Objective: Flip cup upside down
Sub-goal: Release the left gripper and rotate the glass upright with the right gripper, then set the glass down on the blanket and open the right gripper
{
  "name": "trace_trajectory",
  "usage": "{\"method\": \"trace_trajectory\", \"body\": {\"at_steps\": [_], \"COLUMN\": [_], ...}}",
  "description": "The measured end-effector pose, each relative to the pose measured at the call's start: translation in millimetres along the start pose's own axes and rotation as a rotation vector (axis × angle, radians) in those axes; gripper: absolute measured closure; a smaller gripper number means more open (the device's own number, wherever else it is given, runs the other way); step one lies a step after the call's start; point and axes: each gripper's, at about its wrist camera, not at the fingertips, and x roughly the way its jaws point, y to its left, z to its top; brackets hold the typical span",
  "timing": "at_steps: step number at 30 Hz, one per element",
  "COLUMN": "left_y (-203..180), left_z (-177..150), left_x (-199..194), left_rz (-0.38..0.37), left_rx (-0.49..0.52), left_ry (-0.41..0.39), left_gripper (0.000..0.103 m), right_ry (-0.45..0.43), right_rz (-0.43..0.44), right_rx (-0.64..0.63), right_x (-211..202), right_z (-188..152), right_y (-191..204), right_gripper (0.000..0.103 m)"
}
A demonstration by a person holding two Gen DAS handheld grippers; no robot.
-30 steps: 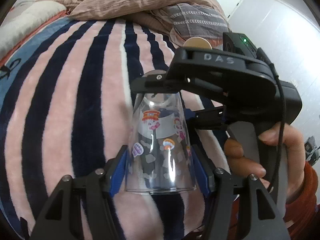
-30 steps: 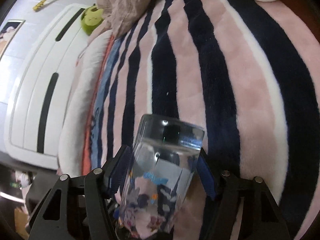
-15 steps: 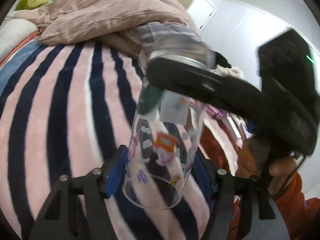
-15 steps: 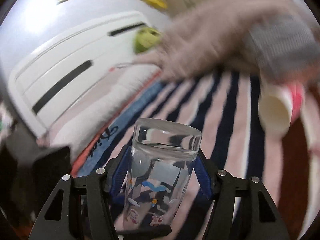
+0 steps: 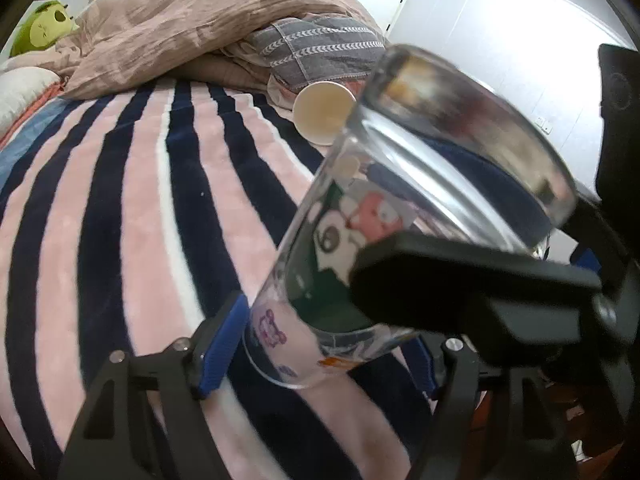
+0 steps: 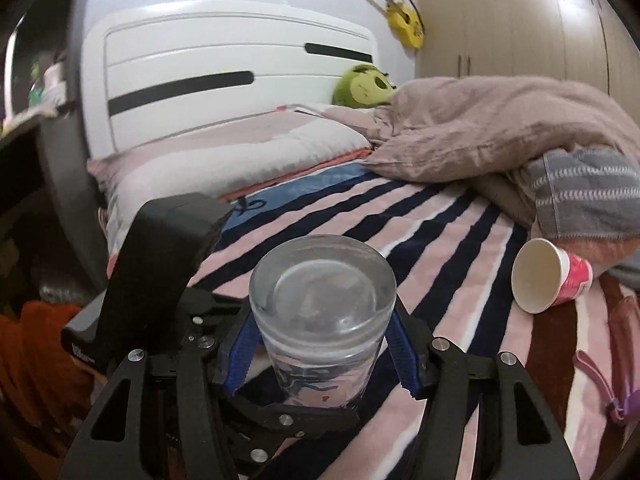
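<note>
Clear glass, with cartoon stickers on its wall: this is the cup (image 5: 404, 216), and it is in the air above the bed, held between both tongs. Its thick base points up and away and its open mouth points down toward the striped blanket (image 5: 120, 208), so it is tilted, not fully upright.

On the left side, the left gripper (image 5: 320, 344) has its blue pads (image 5: 224, 344) near the rim of the cup. The left pad stands just beside the glass; I cannot tell if it presses on it, because the right pad is partly hidden behind the cup and the other tool. So whether this gripper clamps the cup is not clear.

More to the right, the right gripper (image 6: 320, 356) has its two blue pads (image 6: 240, 356) against both sides of the cup (image 6: 322, 300), closed on it, with the round base facing the camera.

Further right on the blanket (image 6: 460, 240) a paper cup (image 6: 550, 280) lies on its side, pink outside and white inside, near a grey patterned cloth (image 6: 584, 196) and a brown duvet (image 6: 500, 120). A green plush toy (image 6: 362, 86) sits near the white headboard (image 6: 224, 76).
</note>
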Motion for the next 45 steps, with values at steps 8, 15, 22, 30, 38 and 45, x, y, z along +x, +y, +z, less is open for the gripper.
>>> {"method": "trace_trajectory", "body": {"at_steps": [8,15,22,30,38,45], "left_y": [2,1,-2,-11,-40,-58], "left_z": [-3,-2,1,1,14,31], "left_x": [0,4,-1,-14,-64,-125], "left_rz": [0.017,0.065,0.081,0.086,0.115,0.23], "left_rx": [-0.041,-0.047,-0.026,-0.011,0.039,0.004], "left_ry": [0.007,0.047,0.041,0.034,-0.038,-0.136], "left_gripper": [0.032,0.026,0.018,0.016,0.01,0.001], "right_ry": [-0.005,0.025,0.029,0.002,-0.102,-0.159], "right_rz": [-0.032,-0.035,-0.025,-0.026,-0.031,-0.185], "right_rx": [-0.033,0.003,0.019,0.055,0.118,0.171], "right_x": [-5,-3,-4,-15,-72,-133], "right_z": [-5,0,2,5,22,30], "right_y": [8,4,2,-2,-10,-18], "right_gripper": [0.048,0.046,0.03,0.02,0.006,0.0]}}
